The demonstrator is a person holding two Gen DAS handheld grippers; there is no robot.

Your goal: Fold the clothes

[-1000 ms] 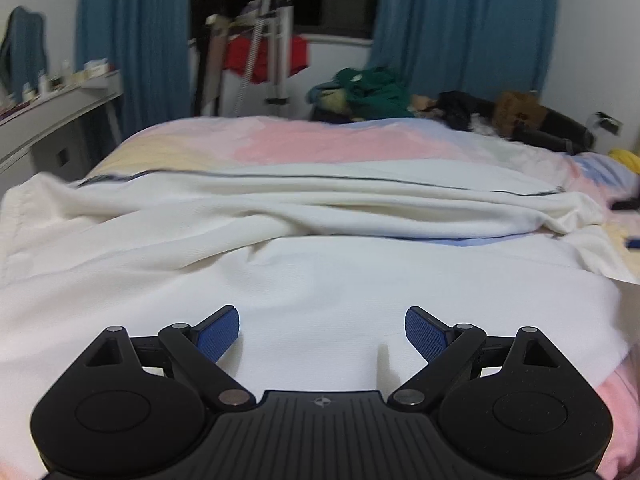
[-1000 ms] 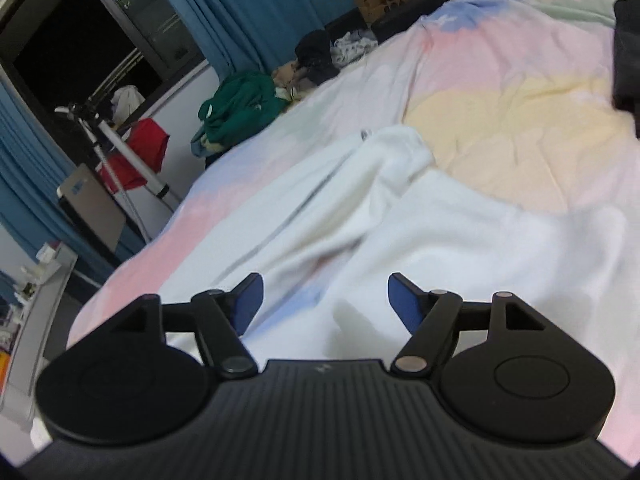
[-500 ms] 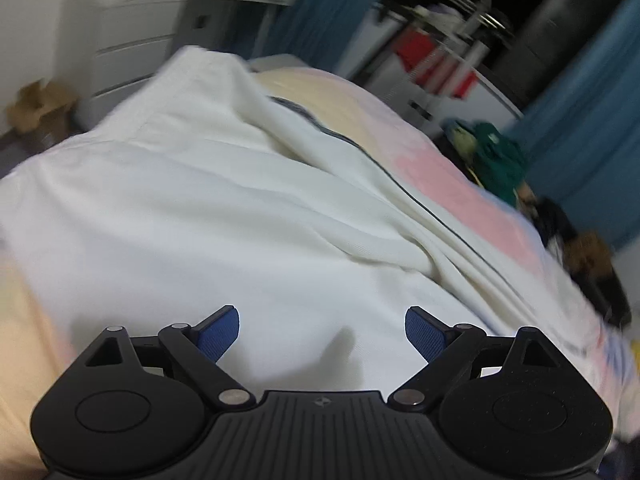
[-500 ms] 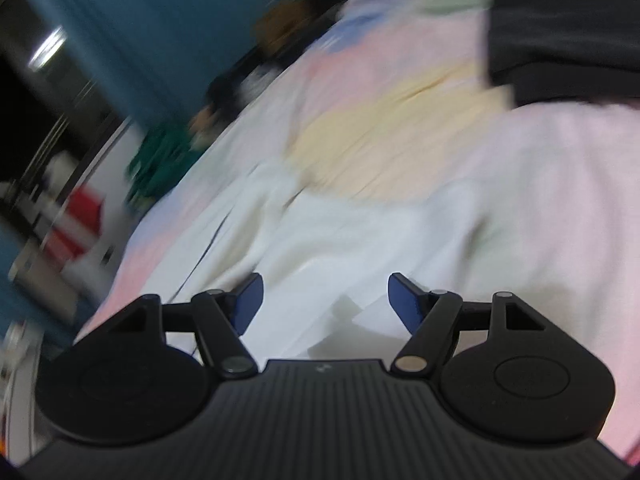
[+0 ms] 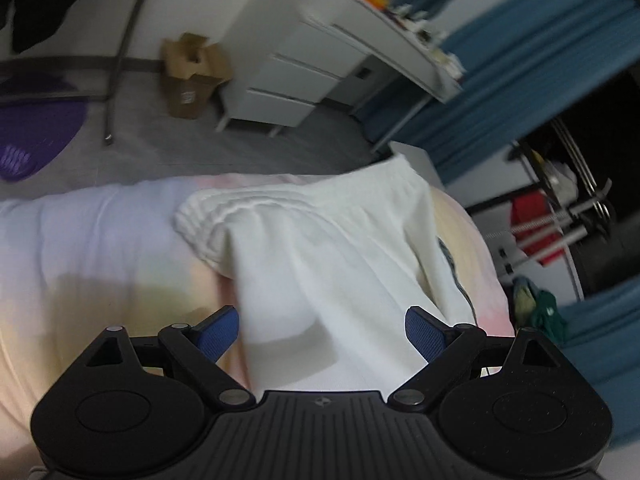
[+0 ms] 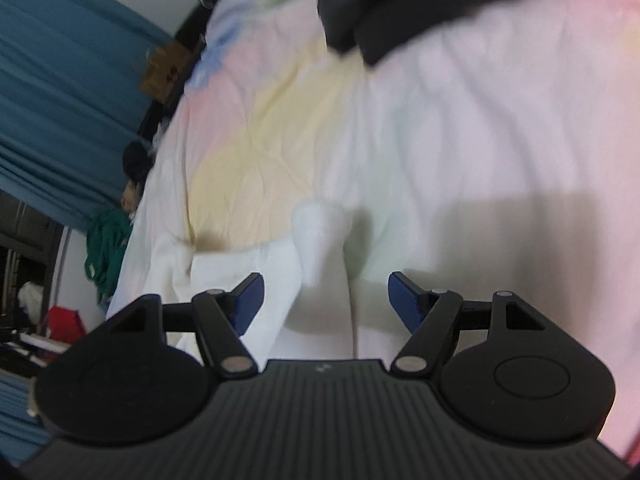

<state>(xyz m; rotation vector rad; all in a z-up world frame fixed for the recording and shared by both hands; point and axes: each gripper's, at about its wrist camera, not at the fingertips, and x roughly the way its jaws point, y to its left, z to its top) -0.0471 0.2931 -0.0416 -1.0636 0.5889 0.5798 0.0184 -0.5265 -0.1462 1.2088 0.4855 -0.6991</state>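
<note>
- Currently, in the left wrist view, the left gripper has its blue-padded fingers spread wide apart, holding nothing.
- The white garment lies on the bed, which carries a pastel sheet. Its long axis runs from the space between the fingers away toward the far edge of the bed, leaning slightly right.
- A ribbed end of the garment sits at the far left of the cloth, folded back on itself, near the edge of the bed.
- A dark cord or trim line runs along the garment's right side.
- Beyond the bed stand a white drawer unit and a cardboard box on the grey floor; blue curtains hang at the right.
- In the right wrist view, the right gripper likewise has its fingers wide apart and empty.
- A ribbed white cuff of the garment points away from the gripper, just ahead of the gap between the fingers; the rest of the cloth extends to the left and under the gripper body.
- A dark garment lies on the bed at the top of this view, well apart from the cuff.
- A green cloth heap lies off the far left side of the bed.
</note>
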